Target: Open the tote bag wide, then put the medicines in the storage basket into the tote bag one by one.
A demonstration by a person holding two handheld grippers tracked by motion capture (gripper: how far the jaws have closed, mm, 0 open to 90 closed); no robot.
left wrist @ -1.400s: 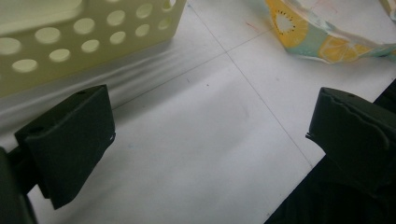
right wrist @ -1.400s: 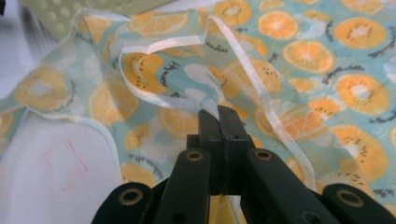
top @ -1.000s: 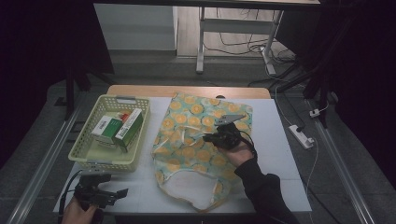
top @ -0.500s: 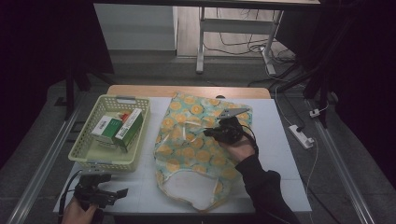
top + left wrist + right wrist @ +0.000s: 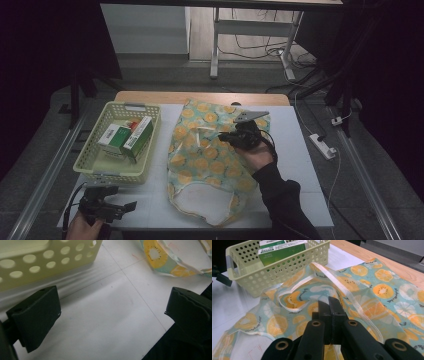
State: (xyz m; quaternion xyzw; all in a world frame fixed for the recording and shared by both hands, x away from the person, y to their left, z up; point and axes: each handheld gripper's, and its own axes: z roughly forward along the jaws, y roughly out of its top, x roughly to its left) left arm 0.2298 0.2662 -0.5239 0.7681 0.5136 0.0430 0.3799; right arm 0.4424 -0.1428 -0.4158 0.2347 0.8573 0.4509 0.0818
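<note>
A fruit-print bag [image 5: 205,165] lies flat on the white table, its mouth toward the near edge. My right gripper [image 5: 227,136] hovers over its upper middle, jaws pressed together. In the right gripper view, the bag's clear strap handle [image 5: 352,302] loops up off the fabric [image 5: 387,292] and meets the tips of the right gripper [image 5: 329,301] from both sides. The left gripper [image 5: 125,206] rests at the table's near left corner. Its jaws stand wide apart over bare tabletop in the left gripper view [image 5: 112,315], holding nothing.
A pale yellow perforated basket [image 5: 95,165] at the left holds green and white boxes [image 5: 135,132]; its wall [image 5: 50,262] is just beyond the left gripper. The same basket [image 5: 274,272] sits beside the bag. A power strip [image 5: 322,146] lies right of the table.
The right gripper has risen a little over the bag and drifted slightly toward the far side, with the strap handle lifting along. The left gripper has stayed put.
</note>
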